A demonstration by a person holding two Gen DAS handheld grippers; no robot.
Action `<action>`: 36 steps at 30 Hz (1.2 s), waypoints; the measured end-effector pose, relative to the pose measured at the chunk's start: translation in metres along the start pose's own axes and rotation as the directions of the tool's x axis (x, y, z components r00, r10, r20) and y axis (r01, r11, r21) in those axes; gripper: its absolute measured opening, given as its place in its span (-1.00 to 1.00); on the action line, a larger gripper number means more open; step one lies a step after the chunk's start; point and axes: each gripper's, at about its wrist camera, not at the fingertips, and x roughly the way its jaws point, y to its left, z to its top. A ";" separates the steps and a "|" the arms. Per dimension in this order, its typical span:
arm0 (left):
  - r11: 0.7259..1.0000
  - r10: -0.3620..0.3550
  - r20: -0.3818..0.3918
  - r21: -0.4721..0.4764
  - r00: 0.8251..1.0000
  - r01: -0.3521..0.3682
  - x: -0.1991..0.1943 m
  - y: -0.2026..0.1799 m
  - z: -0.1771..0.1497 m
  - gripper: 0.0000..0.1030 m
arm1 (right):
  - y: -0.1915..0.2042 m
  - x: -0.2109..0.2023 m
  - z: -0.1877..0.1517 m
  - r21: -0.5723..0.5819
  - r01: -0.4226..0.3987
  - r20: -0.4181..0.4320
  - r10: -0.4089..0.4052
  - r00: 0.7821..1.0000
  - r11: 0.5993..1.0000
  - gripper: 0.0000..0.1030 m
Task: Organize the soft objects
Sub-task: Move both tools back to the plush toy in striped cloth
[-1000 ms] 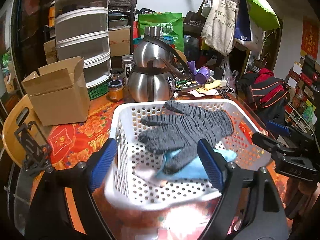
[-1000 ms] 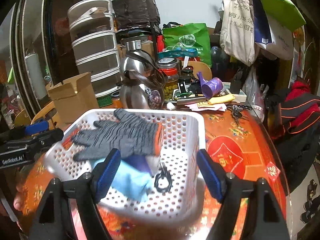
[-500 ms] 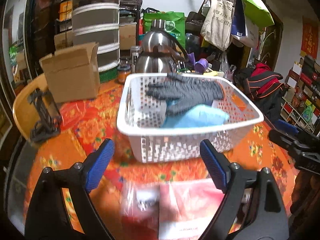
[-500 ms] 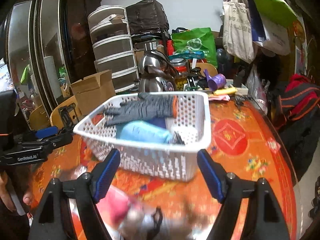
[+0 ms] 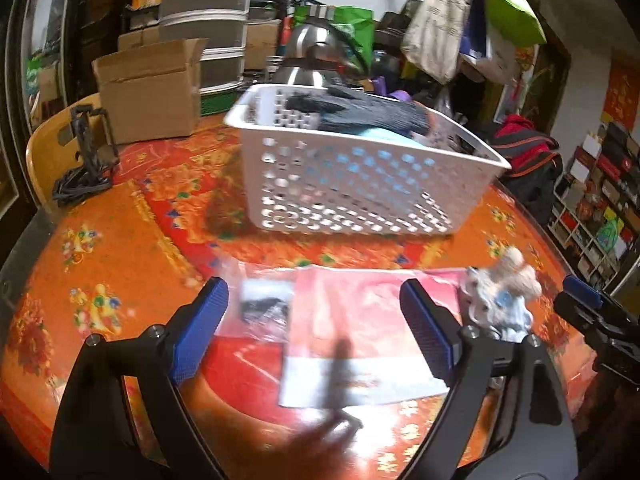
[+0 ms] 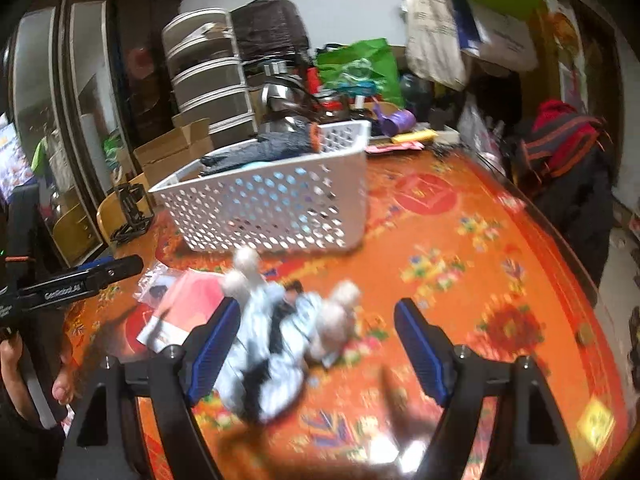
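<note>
A white perforated basket (image 5: pixel 360 184) stands on the orange table and holds a grey glove (image 5: pixel 372 114) over a light blue cloth; it also shows in the right wrist view (image 6: pixel 276 208). A pale blue soft toy with cream pompoms (image 6: pixel 280 340) lies on the table between my right gripper's open fingers; it also shows in the left wrist view (image 5: pixel 500 300). A pink and white packet (image 5: pixel 360 340) and a clear bag (image 5: pixel 264 308) lie below my open, empty left gripper (image 5: pixel 316 336). My right gripper (image 6: pixel 316 340) is open.
A cardboard box (image 5: pixel 148 92), a steel kettle (image 5: pixel 316 64) and stacked drawers (image 5: pixel 204 28) stand behind the basket. A black phone stand (image 5: pixel 86 152) sits at the left. Bags hang at the back right. The table edge curves at the right (image 6: pixel 560 248).
Both grippers have pulled back and down from over the basket to low over the table in front of it. The packet and soft toy have come into view.
</note>
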 end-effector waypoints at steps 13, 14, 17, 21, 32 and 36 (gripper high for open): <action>0.975 -0.141 -0.013 0.173 0.990 0.142 0.006 -0.107 -0.005 0.67 | -0.032 0.011 -0.007 0.150 -0.114 -0.029 0.120 0.992 0.982 -0.35; 0.974 -0.138 -0.010 0.180 0.990 0.137 0.006 -0.111 -0.004 0.67 | -0.032 0.013 -0.007 0.153 -0.114 -0.036 0.121 0.992 0.982 -0.35; 0.972 -0.120 -0.008 0.203 0.993 0.119 0.010 -0.124 -0.004 0.66 | -0.030 0.019 -0.007 0.164 -0.124 -0.042 0.132 0.990 0.979 -0.35; 0.968 -0.119 -0.025 0.221 0.993 0.122 0.019 -0.131 -0.001 0.50 | -0.027 0.027 -0.006 0.164 -0.121 -0.056 0.132 0.990 0.979 -0.41; 0.960 -0.194 -0.095 0.188 0.976 0.209 0.037 -0.121 -0.009 -0.67 | -0.014 0.039 -0.005 0.130 -0.102 -0.078 0.113 0.991 0.986 -0.80; 0.958 -0.227 -0.080 0.163 0.971 0.238 0.032 -0.110 -0.009 -0.71 | -0.008 0.030 -0.004 0.103 -0.091 -0.053 0.097 0.994 0.991 -0.82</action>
